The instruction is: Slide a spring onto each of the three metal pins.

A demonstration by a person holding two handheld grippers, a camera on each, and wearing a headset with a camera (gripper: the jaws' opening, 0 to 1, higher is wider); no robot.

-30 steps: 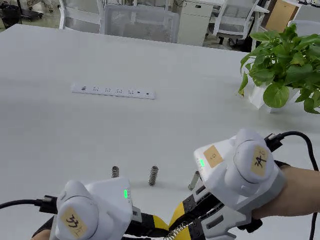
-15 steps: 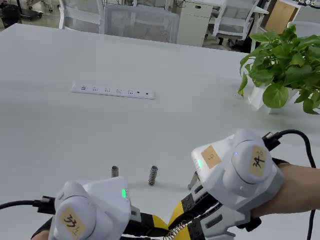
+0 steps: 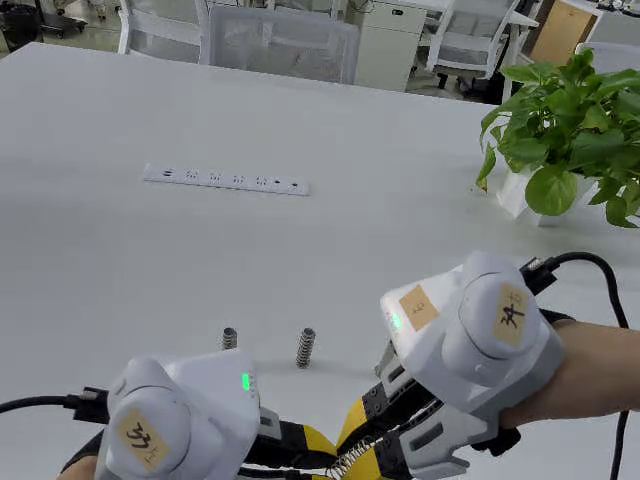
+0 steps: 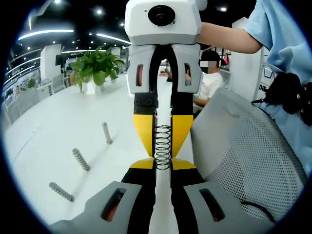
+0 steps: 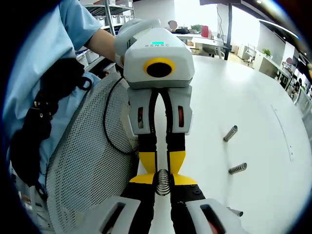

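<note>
— The grippers' colours?
— White shells on both; the left gripper (image 4: pixel 162 165) and right gripper (image 5: pixel 163 181) have black jaws tipped yellow; each has a green light and a tan label with black scrawl.
— The spring (image 4: pixel 163 146)?
— Silvery, like the pin (image 4: pixel 106 132).
— And around the power strip (image 3: pixel 225 182)?
— White strip on a white table (image 3: pixel 120 250); right of it, a green-leaved plant (image 3: pixel 565 115) in a white pot (image 3: pixel 522 195); black cable (image 3: pixel 600 272); light-blue sleeve (image 4: pixel 282 34); grey mesh chair (image 4: pixel 243 146).
</note>
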